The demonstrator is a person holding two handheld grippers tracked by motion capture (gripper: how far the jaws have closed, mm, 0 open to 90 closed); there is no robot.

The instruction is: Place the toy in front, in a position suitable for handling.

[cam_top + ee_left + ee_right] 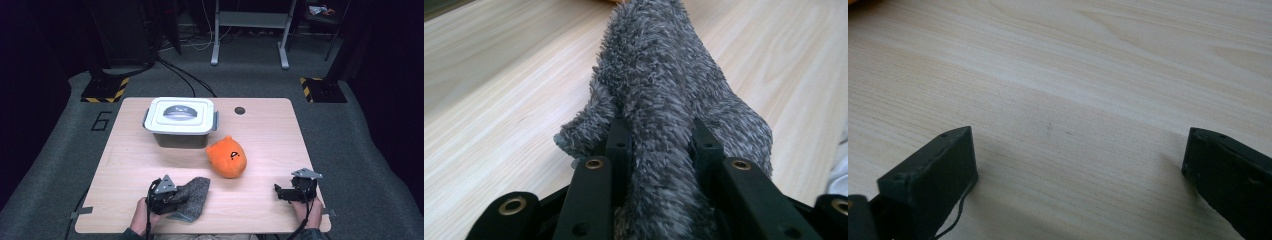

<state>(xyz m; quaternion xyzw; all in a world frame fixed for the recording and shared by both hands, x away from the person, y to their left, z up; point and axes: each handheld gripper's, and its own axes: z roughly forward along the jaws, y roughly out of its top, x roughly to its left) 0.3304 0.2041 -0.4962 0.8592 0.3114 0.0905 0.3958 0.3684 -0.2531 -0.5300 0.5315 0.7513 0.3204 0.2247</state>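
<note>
Grey fuzzy microfibre cloth [192,198] lies bunched at the near left of the pale wooden table [260,140], and the left gripper [172,200] has its jaws clamped on the cloth's near end. From above that grip is half hidden under the grey three-cornered plate and the hand; the left gripper view makes it plain, with the cloth [664,115] pinched into a ridge between the two black jaws and its far part draped away over the wood. The right gripper [280,192] rests low at the near right of the table, well apart from the cloth; the high view leaves its jaws hard to read, while the right gripper view shows them standing wide apart over bare table [1073,75] with nothing between them. Beyond the cloth, near the middle of the table, sits an orange round plush toy [227,157], and just behind it a white-lidded grey plastic storage box [181,121] with its lid on. A small dark round hole [240,110] marks the tabletop to the right of the box.
</note>
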